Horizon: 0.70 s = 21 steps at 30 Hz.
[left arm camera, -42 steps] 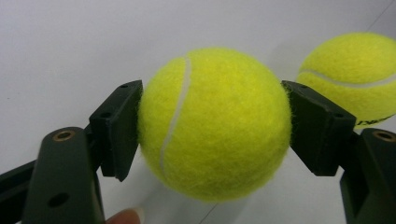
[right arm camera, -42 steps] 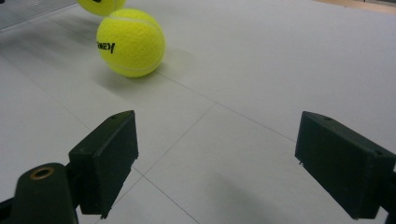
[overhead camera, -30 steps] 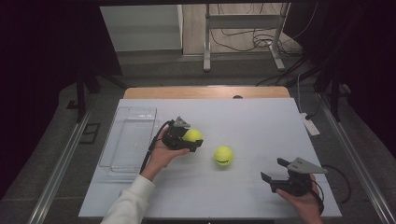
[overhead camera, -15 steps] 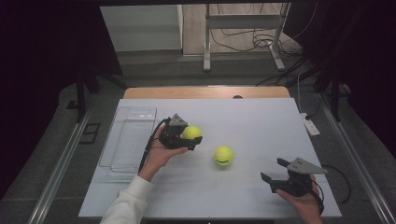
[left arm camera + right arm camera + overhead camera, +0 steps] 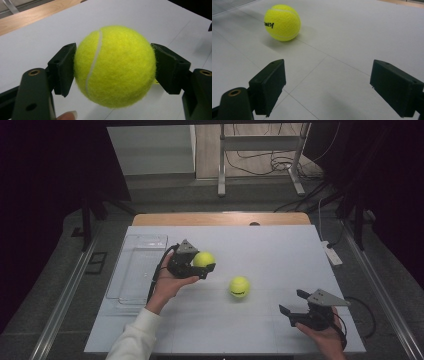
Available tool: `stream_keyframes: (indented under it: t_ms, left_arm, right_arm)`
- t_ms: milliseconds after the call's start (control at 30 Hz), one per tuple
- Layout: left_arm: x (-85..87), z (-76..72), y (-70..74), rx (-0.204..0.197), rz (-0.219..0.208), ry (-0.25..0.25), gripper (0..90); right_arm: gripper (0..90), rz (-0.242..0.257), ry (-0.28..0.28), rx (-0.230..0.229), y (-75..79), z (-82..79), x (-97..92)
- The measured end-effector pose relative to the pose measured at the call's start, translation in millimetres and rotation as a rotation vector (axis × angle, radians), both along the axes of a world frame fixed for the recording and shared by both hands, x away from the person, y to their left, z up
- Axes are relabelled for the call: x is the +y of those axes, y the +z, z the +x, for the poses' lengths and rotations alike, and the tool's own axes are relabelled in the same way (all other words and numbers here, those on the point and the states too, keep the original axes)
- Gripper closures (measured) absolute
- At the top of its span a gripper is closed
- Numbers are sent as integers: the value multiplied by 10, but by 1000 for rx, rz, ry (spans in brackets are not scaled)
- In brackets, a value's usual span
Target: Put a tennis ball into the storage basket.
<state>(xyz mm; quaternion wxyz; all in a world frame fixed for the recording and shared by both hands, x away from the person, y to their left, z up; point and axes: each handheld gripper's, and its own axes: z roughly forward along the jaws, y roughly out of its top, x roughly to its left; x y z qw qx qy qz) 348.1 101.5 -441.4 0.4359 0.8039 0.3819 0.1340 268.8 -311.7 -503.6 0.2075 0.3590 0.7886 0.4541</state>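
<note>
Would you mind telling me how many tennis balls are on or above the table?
2. One tennis ball is clamped in the left gripper beside the clear tray; the other ball lies on the table, mid-table.

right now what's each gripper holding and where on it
The left gripper clamps a tennis ball across its middle, one pad on each side. The right gripper holds nothing.

Held tennis ball [image 5: 203,259]: gripper body is hiding its lower half; second ball's [image 5: 282,22] printed lettering is turning out of sight.

Left tongs [image 5: 205,268] black, grey three-cornered top plate, trailing black cable; white sleeve [image 5: 134,337]; brass screw holes.
</note>
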Motion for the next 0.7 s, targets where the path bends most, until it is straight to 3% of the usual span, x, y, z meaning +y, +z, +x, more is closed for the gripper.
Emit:
stream_keyframes:
  t_ms: [700]
  left_arm:
    - [118, -32, 97, -28, -25, 26, 265]
  right_arm:
    - [137, -6, 2, 4, -5, 3, 3]
